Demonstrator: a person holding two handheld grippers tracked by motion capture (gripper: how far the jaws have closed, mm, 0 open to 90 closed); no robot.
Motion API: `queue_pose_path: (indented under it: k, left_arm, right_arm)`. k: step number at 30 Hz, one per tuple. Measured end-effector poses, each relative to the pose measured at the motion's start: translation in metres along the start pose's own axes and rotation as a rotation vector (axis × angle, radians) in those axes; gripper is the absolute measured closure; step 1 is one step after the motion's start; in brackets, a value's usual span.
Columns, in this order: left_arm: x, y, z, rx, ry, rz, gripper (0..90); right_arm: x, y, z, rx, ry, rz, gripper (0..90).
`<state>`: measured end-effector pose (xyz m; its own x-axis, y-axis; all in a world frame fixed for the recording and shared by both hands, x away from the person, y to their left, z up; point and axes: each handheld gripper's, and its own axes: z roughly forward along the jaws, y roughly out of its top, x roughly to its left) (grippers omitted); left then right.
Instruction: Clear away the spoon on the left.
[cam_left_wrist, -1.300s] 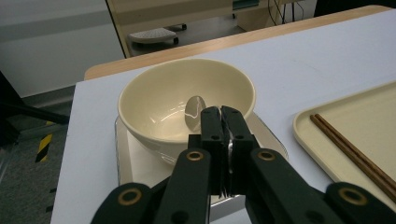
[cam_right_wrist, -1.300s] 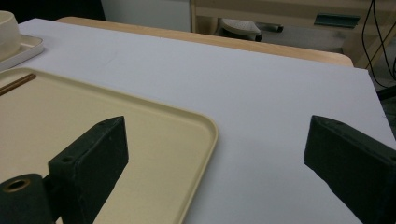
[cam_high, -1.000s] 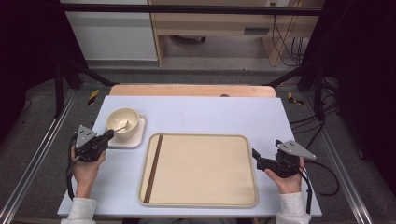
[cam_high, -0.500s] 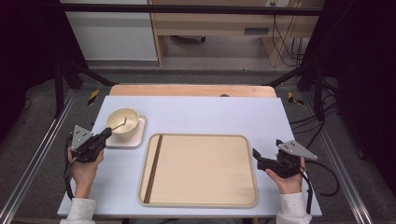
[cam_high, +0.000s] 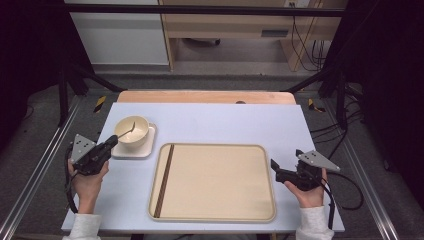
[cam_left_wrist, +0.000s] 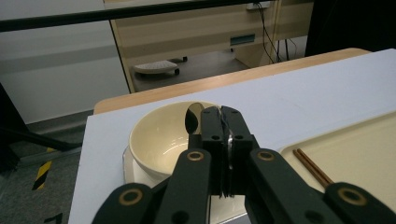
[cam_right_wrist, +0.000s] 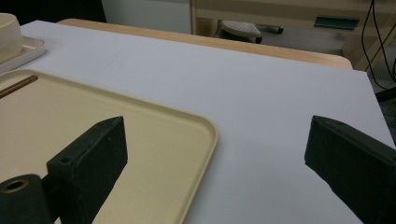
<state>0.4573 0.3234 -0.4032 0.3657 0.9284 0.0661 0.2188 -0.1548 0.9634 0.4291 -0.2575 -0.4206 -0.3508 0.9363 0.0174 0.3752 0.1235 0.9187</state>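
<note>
A cream bowl (cam_high: 133, 131) (cam_left_wrist: 161, 137) stands on a small white square plate (cam_high: 145, 149) at the left of the table. A metal spoon (cam_high: 126, 132) (cam_left_wrist: 192, 119) leans over the bowl's near rim with its head above the inside. My left gripper (cam_high: 112, 141) (cam_left_wrist: 221, 112) is shut on the spoon's handle, a thin metal strip showing between the jaws. A large beige tray (cam_high: 215, 182) (cam_right_wrist: 140, 140) lies in the middle, with brown chopsticks (cam_high: 164, 179) (cam_left_wrist: 312, 167) along its left side. My right gripper (cam_high: 274, 165) (cam_right_wrist: 215, 135) stands open just right of the tray, holding nothing.
The white tabletop (cam_high: 225, 122) runs back to a wooden strip (cam_high: 205, 96) at its far edge. Black frame bars (cam_high: 200, 9) cross above. Cables trail over the floor at the right (cam_high: 320, 45).
My left gripper has drawn back a little toward the left, away from the bowl, with the spoon shifting slightly along with it. The right gripper has kept still.
</note>
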Motion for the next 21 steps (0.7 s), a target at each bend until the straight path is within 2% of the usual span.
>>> queue_pose_path:
  k: [12, 21]
  left_arm:
    - [-0.006, 0.012, -0.015, -0.059, -0.001, 0.019, 89.0]
    - [-0.013, 0.016, -0.018, -0.068, -0.015, 0.037, 89.0]
  right_arm:
    - [0.0, 0.0, -0.001, -0.003, 0.0, 0.003, 6.3]
    - [0.0, 0.0, -0.001, -0.002, 0.0, 0.001, 6.3]
